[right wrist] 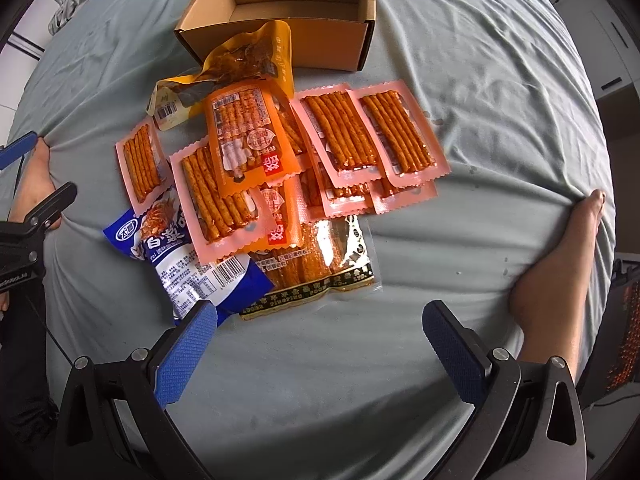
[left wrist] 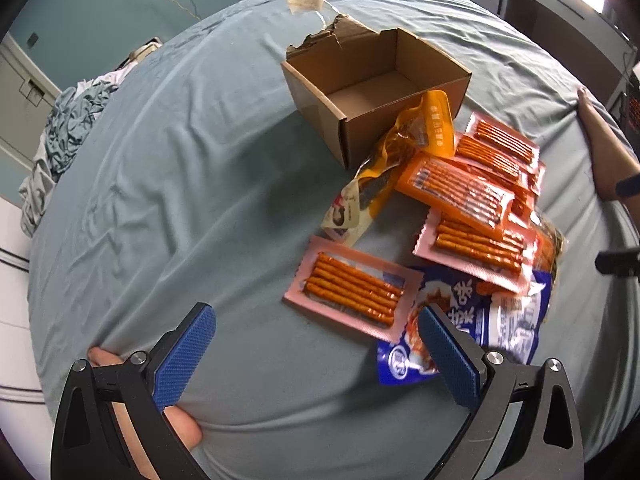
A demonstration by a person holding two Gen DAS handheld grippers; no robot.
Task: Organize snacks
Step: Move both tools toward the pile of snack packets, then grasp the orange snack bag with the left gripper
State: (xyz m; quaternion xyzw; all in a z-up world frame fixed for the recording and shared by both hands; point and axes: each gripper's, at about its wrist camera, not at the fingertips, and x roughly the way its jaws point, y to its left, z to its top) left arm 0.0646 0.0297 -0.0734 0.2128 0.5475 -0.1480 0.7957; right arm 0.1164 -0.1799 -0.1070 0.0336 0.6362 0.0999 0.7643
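The snacks lie in a loose, overlapping pile on the bed (right wrist: 460, 60), just in front of the open cardboard box (right wrist: 280, 20), which holds nothing that shows. A yellow pouch (right wrist: 256, 60) leans against the box's near wall, with its lower end on the sheet. Just nearer than it, an orange pack (right wrist: 250, 136) sits on top of the heap. To that pack's right, two pink stick packs (right wrist: 340, 132) lie side by side, overlapping at their edges, with more pink packs partly hidden beneath them. On the pile's left edge, farther from the box, one pink pack (left wrist: 352, 288) lies mostly clear of the rest, its corner over a blue bag (right wrist: 192, 264). Beside the blue bag, a clear pack with a black patterned border (right wrist: 320, 264) marks the edge of the pile farthest from the box.

The left gripper (left wrist: 316, 356) hovers over the sheet at the near end of the pile, fingers spread wide and holding nothing; its right finger (left wrist: 448, 360) overlaps the blue bag in the left wrist view, though contact cannot be judged. The right gripper (right wrist: 320, 348) is likewise spread apart and empty, over bare sheet beyond the clear pack, its left finger (right wrist: 184, 352) close to the blue bag's corner.

A heap of crumpled cloth (left wrist: 68, 136) sits at the bed's far left edge, well apart from the box.
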